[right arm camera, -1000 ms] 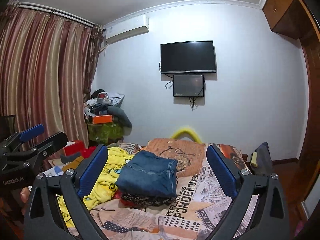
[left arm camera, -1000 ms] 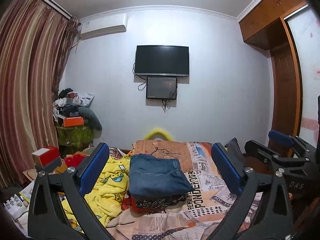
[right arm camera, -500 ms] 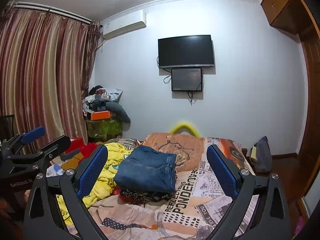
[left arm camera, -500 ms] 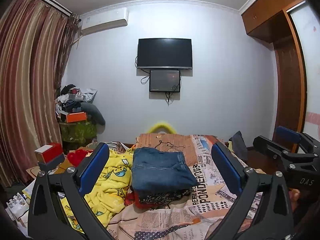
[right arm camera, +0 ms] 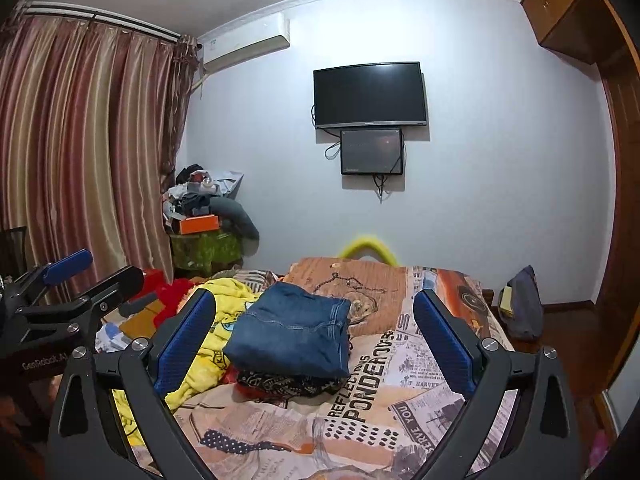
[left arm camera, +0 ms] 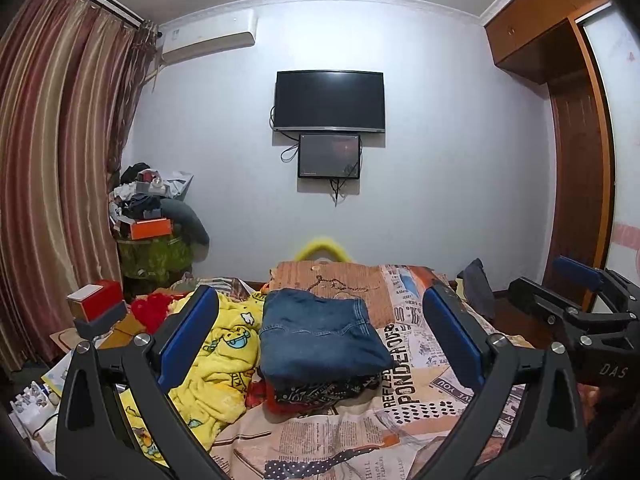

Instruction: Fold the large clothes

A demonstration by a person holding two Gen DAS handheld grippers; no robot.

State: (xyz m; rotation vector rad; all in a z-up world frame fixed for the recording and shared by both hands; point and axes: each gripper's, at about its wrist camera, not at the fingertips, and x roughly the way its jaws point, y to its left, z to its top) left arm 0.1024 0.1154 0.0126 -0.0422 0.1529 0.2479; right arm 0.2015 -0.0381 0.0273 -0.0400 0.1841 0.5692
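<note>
Judging by how things lie, we are between garments: the folded blue denim jeans sit squared on top of a short stack of folded dark patterned and red clothes, in the middle of the bed with the newspaper-print cover. That fold looks finished, and neither set of tongs touches it.

The next move, as we read it, calls for picking the next large piece. The crumpled yellow cartoon-print fleece, lying just left of the jeans stack, looks the likeliest candidate, though we cannot be sure it is clothing and not a blanket. Taking it would mean lowering both tongs to it, pinching two corners or an edge, and spreading it flat on the open bedcover right of the stack.

Our left tongs are spread wide, empty, held level above the near end of the bed and aimed at the stack. Our right tongs are likewise spread wide and empty, held beside the left ones at a similar height, with the jeans framed between their blue pads. Each tool shows at the edge of the other's view, so they hang side by side, both well short of the stack.
</note>
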